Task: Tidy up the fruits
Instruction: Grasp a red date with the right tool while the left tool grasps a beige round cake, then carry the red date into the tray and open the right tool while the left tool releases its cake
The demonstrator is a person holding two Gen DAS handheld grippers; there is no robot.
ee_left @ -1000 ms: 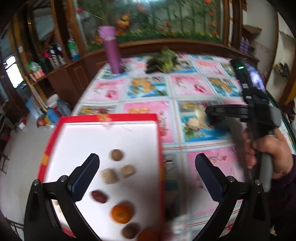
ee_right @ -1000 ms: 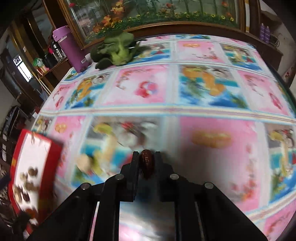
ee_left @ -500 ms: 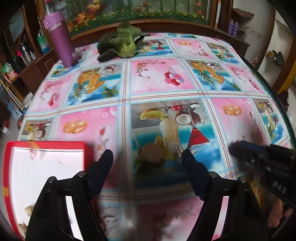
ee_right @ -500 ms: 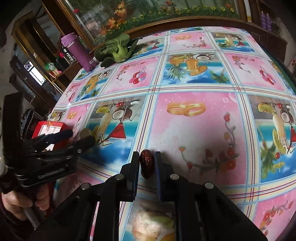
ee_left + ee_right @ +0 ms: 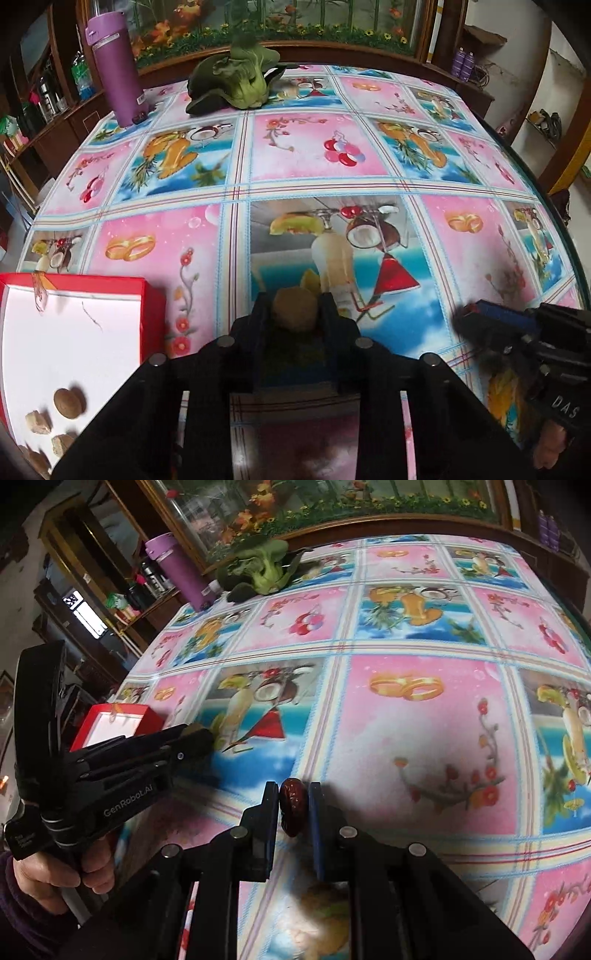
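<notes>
Both tongs are loaded. The left gripper (image 5: 295, 308) has just been closing, and its jaws now pinch a round brown walnut-like fruit (image 5: 294, 309) right at the fingertips, low over the patterned tablecloth (image 5: 314, 158). From those tips the red box (image 5: 147, 291), with its white floor holding a few brown fruits (image 5: 65, 403), lies at about nine o'clock, just beside the left tool, so the left hand looks far nearer the drop spot.

Over on the right wrist view, the right gripper (image 5: 293, 806) has its jaws pressed together on a dark red date (image 5: 291, 806). The date's long axis runs along the fingers, standing up between the pads. From here the red box sits at roughly ten o'clock, with the left tool between it and the date, so I'd judge the left goes in first, swinging sideways over the box rim.
</notes>
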